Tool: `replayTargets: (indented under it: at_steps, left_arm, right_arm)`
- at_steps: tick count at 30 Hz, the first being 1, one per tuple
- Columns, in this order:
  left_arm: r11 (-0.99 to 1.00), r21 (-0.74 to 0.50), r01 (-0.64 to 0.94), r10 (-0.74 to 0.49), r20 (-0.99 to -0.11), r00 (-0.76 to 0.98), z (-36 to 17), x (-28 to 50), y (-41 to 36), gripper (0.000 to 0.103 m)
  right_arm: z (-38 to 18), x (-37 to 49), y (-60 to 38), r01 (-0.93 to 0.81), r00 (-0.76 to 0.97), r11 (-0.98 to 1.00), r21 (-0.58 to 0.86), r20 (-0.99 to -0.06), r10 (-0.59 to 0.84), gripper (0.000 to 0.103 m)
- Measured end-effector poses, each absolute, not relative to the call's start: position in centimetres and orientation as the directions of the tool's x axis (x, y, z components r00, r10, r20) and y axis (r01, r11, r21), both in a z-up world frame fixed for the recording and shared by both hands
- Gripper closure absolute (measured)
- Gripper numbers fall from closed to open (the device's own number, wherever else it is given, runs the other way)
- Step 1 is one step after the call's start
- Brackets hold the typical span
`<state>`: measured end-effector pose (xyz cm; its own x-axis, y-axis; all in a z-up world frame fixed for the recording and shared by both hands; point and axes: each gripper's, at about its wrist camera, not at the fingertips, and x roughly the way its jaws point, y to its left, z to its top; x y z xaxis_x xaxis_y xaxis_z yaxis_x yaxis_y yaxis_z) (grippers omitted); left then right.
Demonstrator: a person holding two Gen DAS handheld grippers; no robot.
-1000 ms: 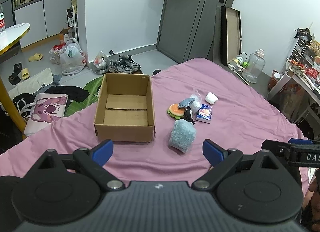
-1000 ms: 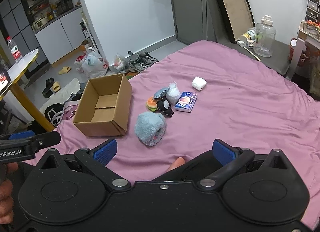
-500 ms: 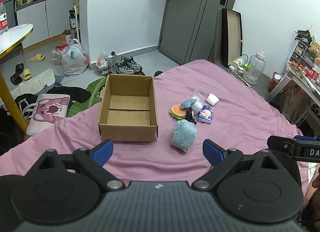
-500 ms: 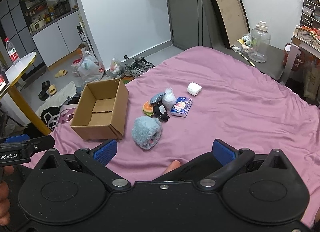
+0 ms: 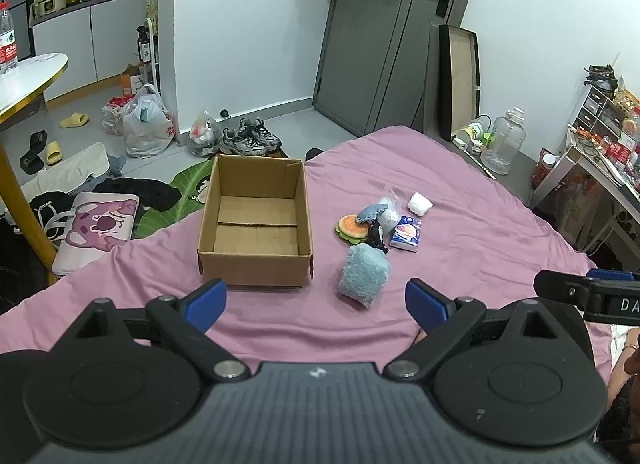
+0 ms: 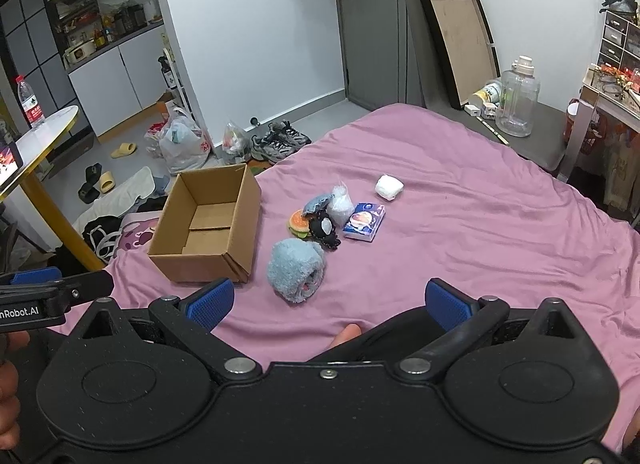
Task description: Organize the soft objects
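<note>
- Pink bedsheet (image 5: 460, 248), lightly creased, covers the bed and carries every task item; its near edge is hidden behind the black tool bodies in both views.
- Left tool (image 5: 316, 298): its blue-padded fingers stand wide apart, holding nothing, above the sheet in front of the box.
- Right tool (image 6: 328, 300): fingers likewise spread and empty; in the left wrist view only one dark arm of it (image 5: 576, 292) shows, cut off at the frame edge.
- Cardboard box (image 5: 256, 224), plain brown, open-topped and rectangular, sits on the sheet left of the pile; its floor shows a flap seam.
- Fluffy blue bundle (image 6: 296, 270), a rolled, shaggy fabric, lies nearest the tools, just right of the box; a pinkish inside shows at its open end.
- Behind it a tight cluster: a burger-shaped plush (image 6: 300, 224), a black soft piece with a pale patch (image 6: 325, 229) whose form is hard to make out, a blue-grey fabric scrap (image 6: 317, 202), and a clear crinkled bag of white filling (image 6: 340, 204), all overlapping.
- Tissue pack (image 6: 364, 222), blue and white, lies just beside the cluster.
- White soft wad (image 6: 389, 187) lies apart, farther back.
- Fingertip-like skin (image 6: 346, 334) peeks past the right tool's body; what it belongs to is unclear.
</note>
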<state>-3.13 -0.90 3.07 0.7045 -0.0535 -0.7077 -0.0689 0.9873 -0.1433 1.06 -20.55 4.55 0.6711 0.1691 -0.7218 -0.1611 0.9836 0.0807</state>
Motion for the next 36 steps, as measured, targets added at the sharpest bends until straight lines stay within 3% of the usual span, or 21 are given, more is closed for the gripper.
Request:
replayTargets:
  at_steps: [23,36]
  left_arm:
    - [0.991,-0.122,-0.048,-0.051,-0.697,0.715,3.4,-3.9,-1.3,0.008]
    - [0.992,-0.121,-0.046,-0.053,-0.702,0.710,2.4,-1.3,-2.1,0.008]
  right_arm:
    - [4.3,0.9,-20.9,-0.165,0.669,0.983,0.087,-0.722,0.176,0.000]
    - [1.5,3.9,-21.6,-0.179,0.624,0.973,0.143,-0.749,0.225,0.000]
